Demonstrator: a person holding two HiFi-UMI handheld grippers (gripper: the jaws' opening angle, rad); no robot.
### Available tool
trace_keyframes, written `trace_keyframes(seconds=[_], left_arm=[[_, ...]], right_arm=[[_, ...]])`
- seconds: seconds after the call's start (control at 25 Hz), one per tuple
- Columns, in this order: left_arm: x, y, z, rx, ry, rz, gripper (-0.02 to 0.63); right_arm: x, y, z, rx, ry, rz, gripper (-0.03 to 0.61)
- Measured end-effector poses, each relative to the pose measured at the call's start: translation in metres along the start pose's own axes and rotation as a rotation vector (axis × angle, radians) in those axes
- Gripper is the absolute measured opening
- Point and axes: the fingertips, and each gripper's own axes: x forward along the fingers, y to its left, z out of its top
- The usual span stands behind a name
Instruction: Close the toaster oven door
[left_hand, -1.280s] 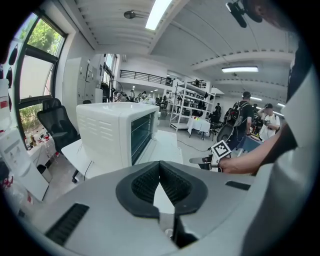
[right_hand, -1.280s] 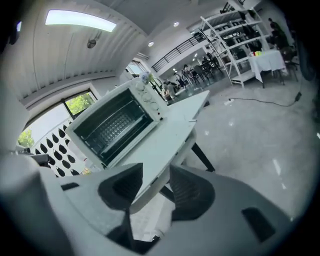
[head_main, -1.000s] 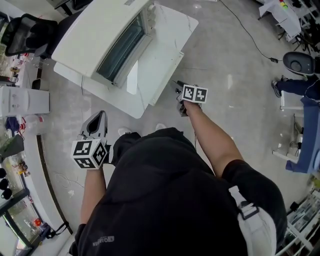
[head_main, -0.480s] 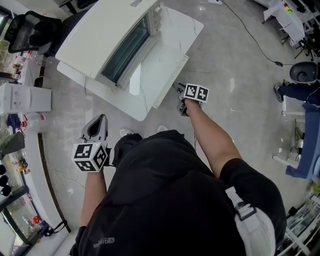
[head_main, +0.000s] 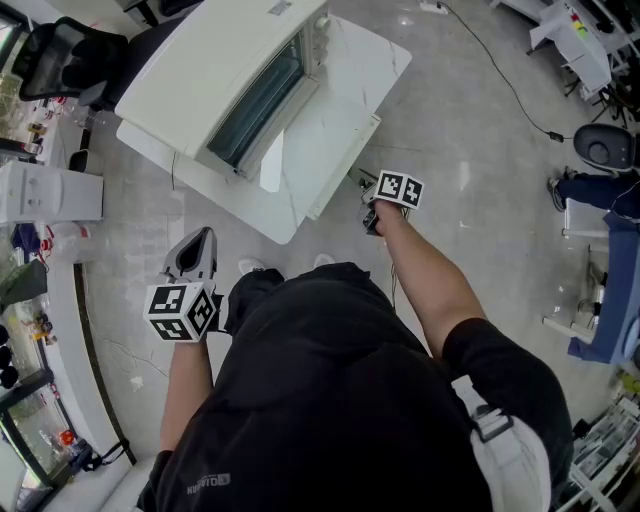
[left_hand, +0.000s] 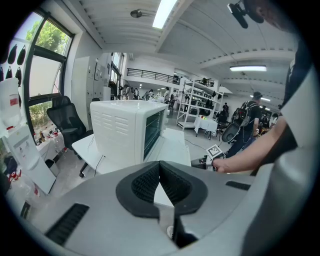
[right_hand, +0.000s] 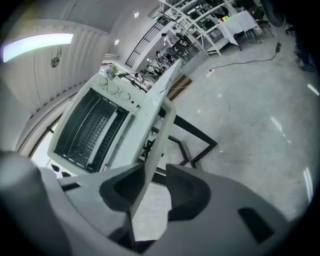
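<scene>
a: where's the oven (head_main: 220, 70)?
b: on the white table (head_main: 345, 95), at the far side from the person. its door (head_main: 262, 100) faces the bare half of the top. glass is dark, racks show behind it. door looks up or nearly so; how far ajar, can't tell.
a: grippers?
b: left gripper (left_hand: 160, 166) has its tips together with nothing in them, and hangs well back from the table. right gripper (right_hand: 155, 171) is down beside the table's near edge. its jaws are wide and have just eased in a little. the table's edge lines up in the gap, close to one pad and clear of the other. no grip, as far as i read it.
a: step?
b: approach, i'd say. neither gripper is on the door yet.
a: next?
b: likely the right one lifts clear of the edge, crosses the top to the door front, then pushes it toward the oven till it seats. the risk is catching the table edge on the way up.
</scene>
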Motion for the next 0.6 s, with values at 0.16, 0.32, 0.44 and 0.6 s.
trace_keyframes(seconds=[0.16, 0.32, 0.44, 0.6], left_arm=[[0.000, -0.002, -0.001, 0.008, 0.007, -0.008, 0.003], [-0.001, 0.001, 0.001, 0.011, 0.007, -0.003, 0.003], [-0.001, 0.003, 0.003, 0.012, 0.004, -0.001, 0.003], [-0.002, 0.004, 0.004, 0.012, -0.002, -0.004, 0.003]], right_arm=[[0.003, 0.001, -0.003, 0.019, 0.006, 0.018, 0.124], [0.002, 0.008, -0.001, 0.030, -0.012, 0.053, 0.124], [0.000, 0.020, 0.003, 0.032, -0.022, 0.091, 0.124], [-0.009, 0.036, 0.004, 0.027, -0.031, 0.144, 0.124]])
